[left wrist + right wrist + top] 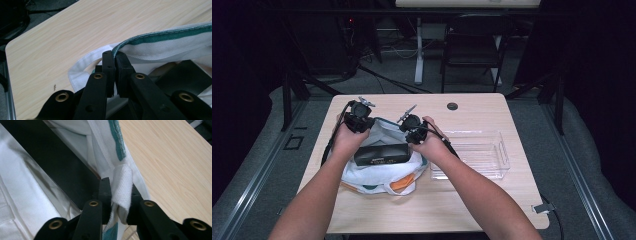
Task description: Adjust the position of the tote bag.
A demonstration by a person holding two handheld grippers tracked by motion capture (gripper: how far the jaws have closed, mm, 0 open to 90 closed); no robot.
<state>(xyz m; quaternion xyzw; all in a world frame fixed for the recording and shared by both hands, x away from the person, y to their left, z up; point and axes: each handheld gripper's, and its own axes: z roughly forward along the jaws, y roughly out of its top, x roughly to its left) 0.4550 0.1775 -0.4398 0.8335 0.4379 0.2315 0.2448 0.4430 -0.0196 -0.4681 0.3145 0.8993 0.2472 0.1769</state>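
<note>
White fabric bag with green-trimmed rim sits centre-left on the table; we clamp its far rim with left gripper and right gripper, black box lying left-right between them.

both grippers hold the white bag open.
</note>
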